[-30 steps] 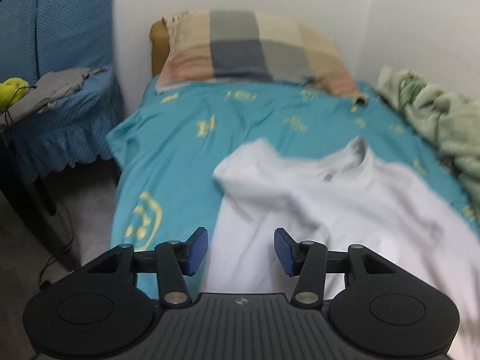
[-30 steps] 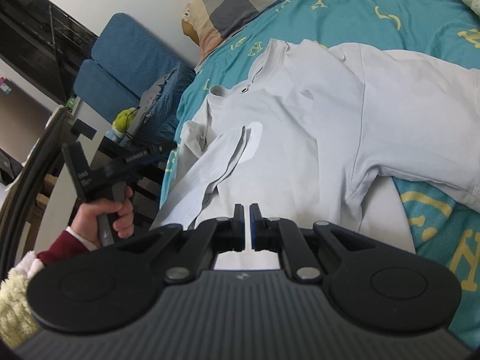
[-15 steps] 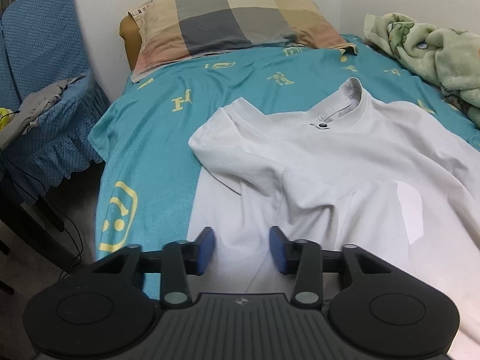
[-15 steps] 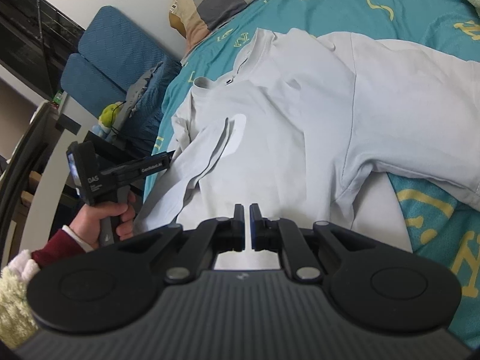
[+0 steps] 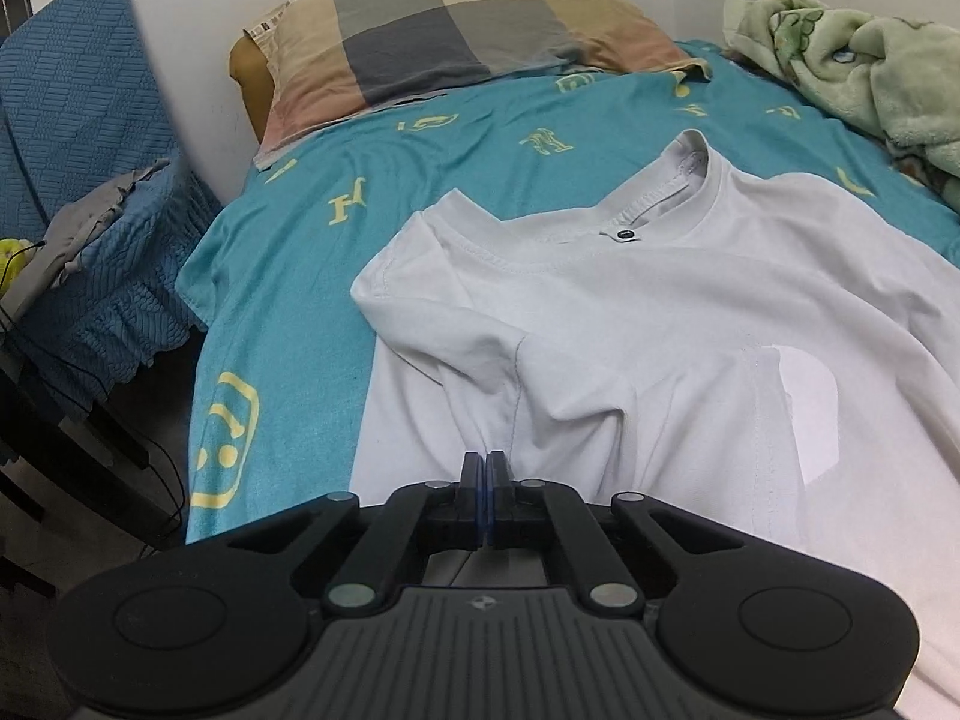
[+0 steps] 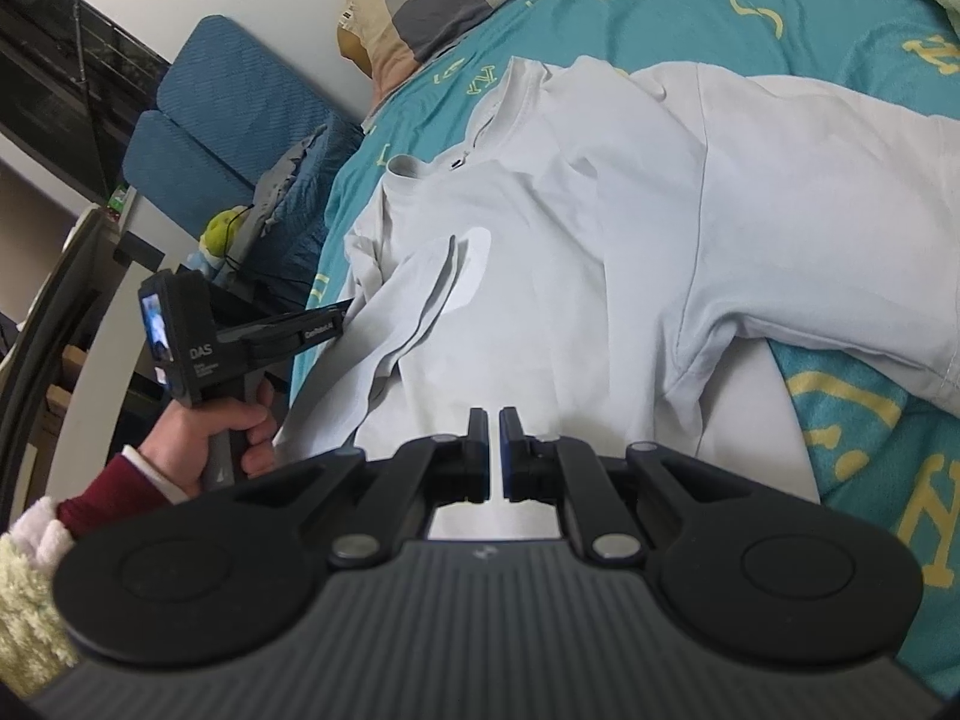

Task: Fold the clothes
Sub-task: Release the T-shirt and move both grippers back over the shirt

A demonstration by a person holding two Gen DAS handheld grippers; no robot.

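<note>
White T-shirt (image 5: 630, 324) spread on the bed (image 5: 480, 144), collar toward the checked pillow (image 5: 444, 42). Folding barely started: one sleeve doubled over the chest, the other sleeve flat on the far side from the blue chair (image 5: 78, 138); body folds not yet made. Left gripper (image 5: 485, 465) fingers closed on a pinch of T-shirt fabric below the folded sleeve. Right gripper (image 6: 494, 438) fingers nearly together over the lower T-shirt; fabric grip cannot be confirmed. No containers in view.
</note>
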